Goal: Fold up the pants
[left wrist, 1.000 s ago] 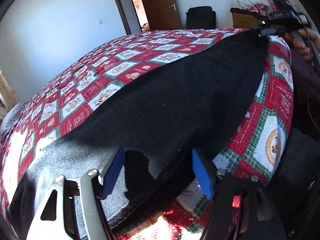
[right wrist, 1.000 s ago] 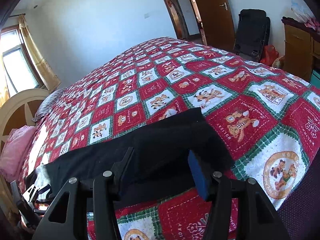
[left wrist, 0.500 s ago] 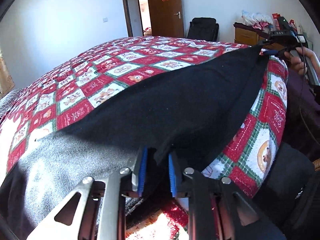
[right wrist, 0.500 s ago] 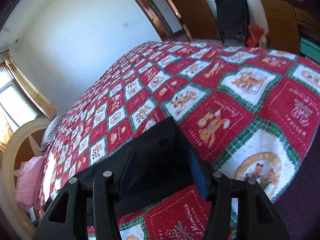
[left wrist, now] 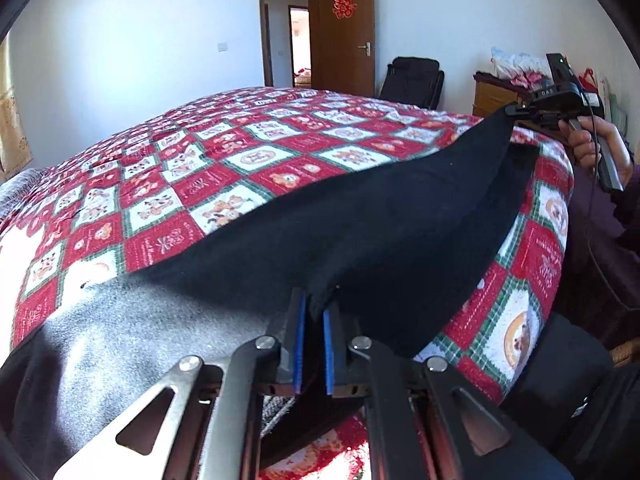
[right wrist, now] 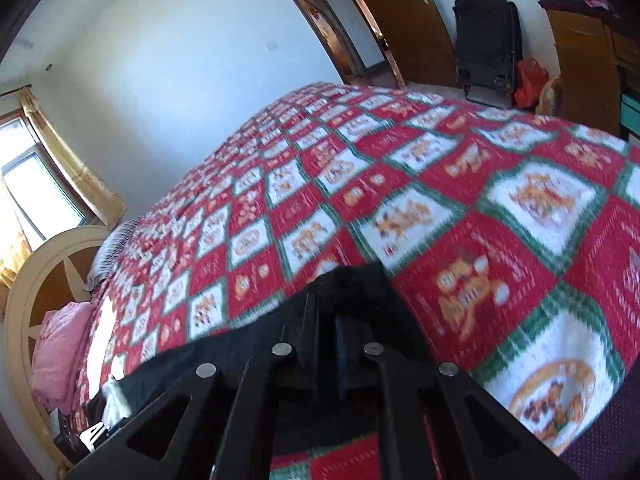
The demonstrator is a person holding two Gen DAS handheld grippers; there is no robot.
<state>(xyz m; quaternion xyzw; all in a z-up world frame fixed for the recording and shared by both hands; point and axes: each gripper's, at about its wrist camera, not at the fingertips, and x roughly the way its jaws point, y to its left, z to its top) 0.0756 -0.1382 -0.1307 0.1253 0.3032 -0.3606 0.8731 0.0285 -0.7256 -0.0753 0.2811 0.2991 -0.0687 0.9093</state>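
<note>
While the left hand-held gripper (left wrist: 314,316) pinches the near edge of the black pants (left wrist: 360,216) lying on the quilted bed (left wrist: 240,152), both ends should rise evenly, keeping the cloth taut. Its fingers point level across the bed. From the right wrist, the right hand-held gripper (right wrist: 326,324) is clamped on the pants' far end, tilted downward.

Bright daylight pours from the curtained window (right wrist: 38,188) on my left, glaring white on the red checked bedspread (left wrist: 224,184). My right view is motion-blurred; fisheye edges curve and darken.
</note>
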